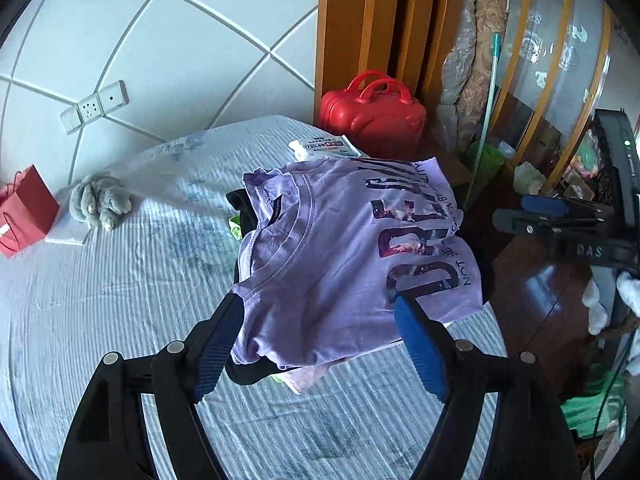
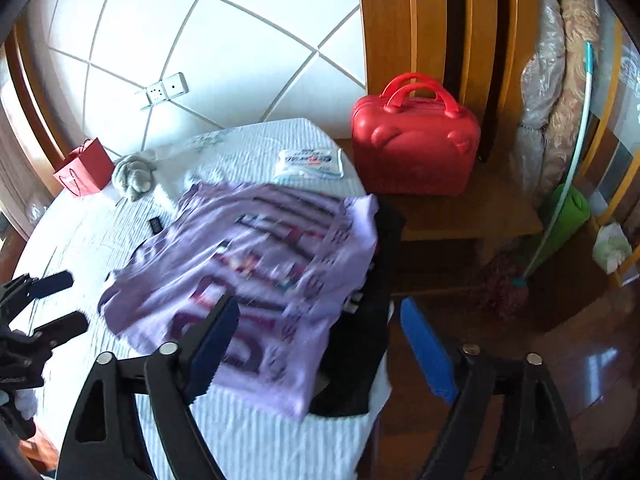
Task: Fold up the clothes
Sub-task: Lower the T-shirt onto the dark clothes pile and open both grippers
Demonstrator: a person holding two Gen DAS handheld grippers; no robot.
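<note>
A folded lilac T-shirt (image 1: 344, 240) with dark printed letters lies on top of a stack of folded clothes near the bed's right edge; a black garment (image 1: 244, 372) and a bit of neon green show under it. It also shows in the right wrist view (image 2: 256, 264), blurred, with the black garment (image 2: 360, 344) beside it. My left gripper (image 1: 320, 340) is open, its fingers on either side of the shirt's near edge. My right gripper (image 2: 316, 344) is open and empty above the stack's right side; it also shows at the right of the left wrist view (image 1: 548, 216).
The bed (image 1: 120, 300) has a pale striped sheet. A grey plush toy (image 1: 98, 200), a red paper bag (image 1: 24, 212) and a wipes pack (image 1: 324, 148) lie at its far end. A red case (image 2: 416, 144) stands on a wooden bedside stand. Dark wooden floor lies to the right.
</note>
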